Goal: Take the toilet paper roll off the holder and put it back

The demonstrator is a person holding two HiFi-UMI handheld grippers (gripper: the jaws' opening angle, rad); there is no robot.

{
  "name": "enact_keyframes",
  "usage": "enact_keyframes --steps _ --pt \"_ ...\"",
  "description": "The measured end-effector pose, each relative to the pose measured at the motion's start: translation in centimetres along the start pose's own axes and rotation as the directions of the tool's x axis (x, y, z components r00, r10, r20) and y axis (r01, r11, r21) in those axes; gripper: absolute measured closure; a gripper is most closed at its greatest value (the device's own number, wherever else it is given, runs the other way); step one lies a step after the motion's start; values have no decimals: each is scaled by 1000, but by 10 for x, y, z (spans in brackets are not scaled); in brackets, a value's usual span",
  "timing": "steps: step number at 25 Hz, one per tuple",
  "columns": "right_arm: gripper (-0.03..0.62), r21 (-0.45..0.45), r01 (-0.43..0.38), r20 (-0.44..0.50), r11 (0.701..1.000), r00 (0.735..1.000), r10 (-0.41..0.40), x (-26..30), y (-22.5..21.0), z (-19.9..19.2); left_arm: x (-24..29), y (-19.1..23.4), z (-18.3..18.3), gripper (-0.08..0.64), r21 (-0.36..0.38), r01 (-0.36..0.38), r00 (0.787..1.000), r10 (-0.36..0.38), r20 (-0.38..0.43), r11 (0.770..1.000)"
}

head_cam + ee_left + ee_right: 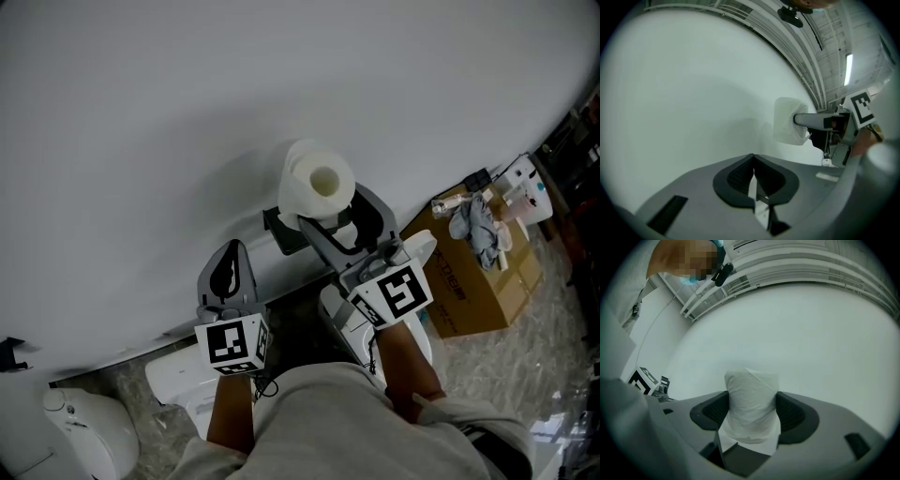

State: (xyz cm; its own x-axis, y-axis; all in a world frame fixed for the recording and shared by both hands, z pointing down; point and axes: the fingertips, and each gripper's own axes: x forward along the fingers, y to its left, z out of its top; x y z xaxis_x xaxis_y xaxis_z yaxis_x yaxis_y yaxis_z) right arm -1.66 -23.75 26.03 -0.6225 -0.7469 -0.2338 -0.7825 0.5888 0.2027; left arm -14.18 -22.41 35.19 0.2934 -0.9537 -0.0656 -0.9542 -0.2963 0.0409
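Right claw [752, 416] is pinching the toilet paper roll [317, 183] across its sides, so the roll sits right between the jaws, up close to the white wall [141, 141] ahead of it. Black holder [279, 232] is on the wall just beside that claw's tip. Left claw [753, 183] hangs off to its left, jaws pressed together on nothing.

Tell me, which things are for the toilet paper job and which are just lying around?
For the job: toilet paper roll; right gripper clamped on it; dark wall bracket, likely the holder; left gripper, shut and empty.
Just lying about: cardboard box; crumpled cloth on it.
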Motion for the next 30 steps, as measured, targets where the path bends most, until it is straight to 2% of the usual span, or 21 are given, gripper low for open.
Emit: enact_keyframes --steps 9,30 --pt "284 12 -17 -16 1000 1000 17 10 -2 -15 12 4 -8 550 -6 -6 1000 6 -10 1000" --pt "284 81 2 -144 997 990 10 14 -2 -79 12 10 -42 549 -34 -19 995 15 -101 999"
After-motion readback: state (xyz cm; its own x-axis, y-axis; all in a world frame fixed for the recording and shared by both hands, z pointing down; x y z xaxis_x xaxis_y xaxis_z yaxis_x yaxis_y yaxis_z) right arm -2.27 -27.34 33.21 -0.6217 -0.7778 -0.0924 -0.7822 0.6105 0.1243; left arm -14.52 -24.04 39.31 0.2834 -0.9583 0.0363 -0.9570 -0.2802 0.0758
